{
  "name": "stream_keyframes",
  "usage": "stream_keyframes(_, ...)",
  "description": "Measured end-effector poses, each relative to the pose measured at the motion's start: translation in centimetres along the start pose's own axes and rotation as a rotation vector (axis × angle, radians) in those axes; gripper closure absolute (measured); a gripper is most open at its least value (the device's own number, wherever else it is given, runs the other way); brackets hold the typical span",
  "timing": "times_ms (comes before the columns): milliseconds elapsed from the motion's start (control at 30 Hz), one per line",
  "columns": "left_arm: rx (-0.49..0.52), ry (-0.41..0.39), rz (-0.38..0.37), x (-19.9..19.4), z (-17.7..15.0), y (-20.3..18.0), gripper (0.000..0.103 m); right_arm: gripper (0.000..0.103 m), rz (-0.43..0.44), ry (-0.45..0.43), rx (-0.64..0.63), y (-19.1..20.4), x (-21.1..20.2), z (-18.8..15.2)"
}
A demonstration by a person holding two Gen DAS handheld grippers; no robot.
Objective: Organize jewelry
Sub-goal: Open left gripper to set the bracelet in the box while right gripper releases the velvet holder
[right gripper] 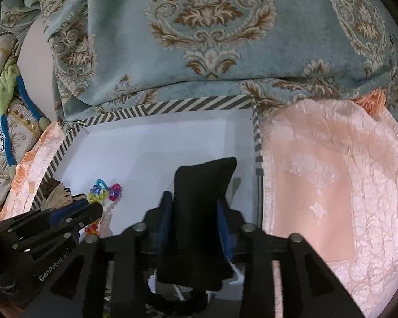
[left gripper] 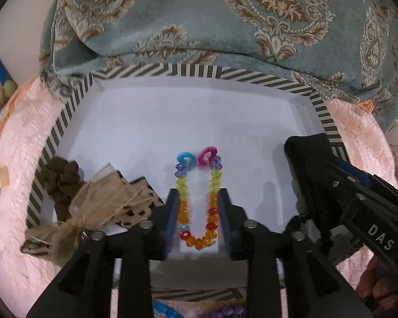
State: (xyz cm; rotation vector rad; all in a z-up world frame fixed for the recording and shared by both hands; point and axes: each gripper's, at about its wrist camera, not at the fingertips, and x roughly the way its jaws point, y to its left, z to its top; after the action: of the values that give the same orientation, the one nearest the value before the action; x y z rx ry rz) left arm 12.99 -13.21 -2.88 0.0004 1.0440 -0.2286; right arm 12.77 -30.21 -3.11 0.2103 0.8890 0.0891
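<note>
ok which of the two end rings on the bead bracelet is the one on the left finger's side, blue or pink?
The blue ring. In the left wrist view it tops the bracelet's left strand; the pink ring tops the right one.

Bead necklace [left gripper: 197,198]: glossy, faceted, see-thru plastic or glass, can't tell which. Tray [left gripper: 135,122] looks like smooth matt card w/ striped paper rim; black pouch [right gripper: 199,212] is matt cloth, bow [left gripper: 98,204] sheer gauzy fabric. Teal blanket [left gripper: 199,21] plush velvety weave, pink spread [right gripper: 331,185] crinkly w/ slight sheen; gripper frames matt black plastic w/ metal screws.
</note>
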Motion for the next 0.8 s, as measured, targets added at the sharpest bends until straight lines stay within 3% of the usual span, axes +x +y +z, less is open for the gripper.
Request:
stream_keyframes(200, -0.037, 0.006, -0.001, -1.2, -0.5, 0.7, 0.084, 0.051, 0.025, -0.065, 0.010, 0.1, -1.8, 0.3)
stream_keyframes(800, -0.018, -0.089, 0.124, -7.7, -3.9, 3.1, 0.084, 0.045, 0.012, -0.106, -0.046, 2.2, -5.1, -1.4)
